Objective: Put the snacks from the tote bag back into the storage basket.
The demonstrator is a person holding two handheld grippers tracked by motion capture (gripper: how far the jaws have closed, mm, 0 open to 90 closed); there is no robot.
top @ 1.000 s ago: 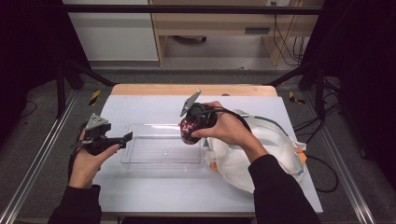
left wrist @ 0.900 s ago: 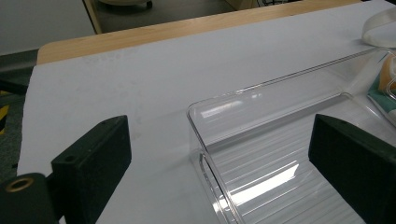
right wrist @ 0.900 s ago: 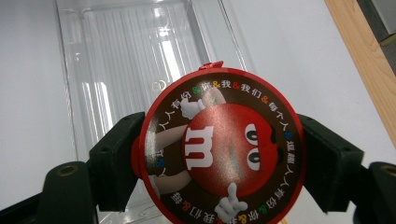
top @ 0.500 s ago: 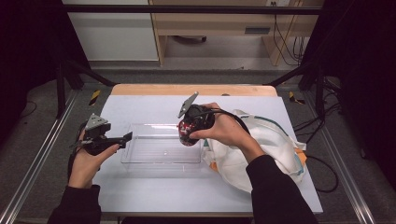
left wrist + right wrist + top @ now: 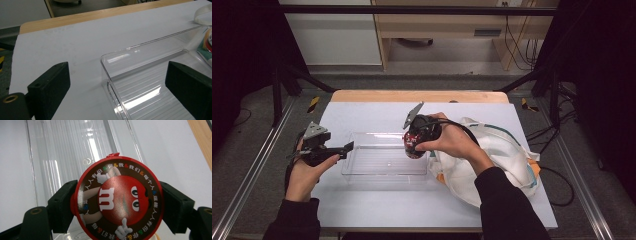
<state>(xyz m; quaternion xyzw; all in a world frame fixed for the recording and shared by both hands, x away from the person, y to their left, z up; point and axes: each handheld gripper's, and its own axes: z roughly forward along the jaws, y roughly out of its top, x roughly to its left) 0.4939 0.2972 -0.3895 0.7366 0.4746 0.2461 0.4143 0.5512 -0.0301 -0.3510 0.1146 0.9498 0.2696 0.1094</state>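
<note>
Item: red candy tub (image 5: 117,200), pinched across its round lid by our right gripper (image 5: 414,145) and hanging over the right end of the clear tray (image 5: 362,170), whose long axis runs toward our spread, empty left gripper (image 5: 346,148).

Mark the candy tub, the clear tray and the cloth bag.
candy tub (image 5: 118,198), right gripper view, middle of its round printed lid.
clear tray (image 5: 367,161), high view, bare ribbed floor left of centre.
cloth bag (image 5: 504,150), high view, white fabric right of the hand.
</note>
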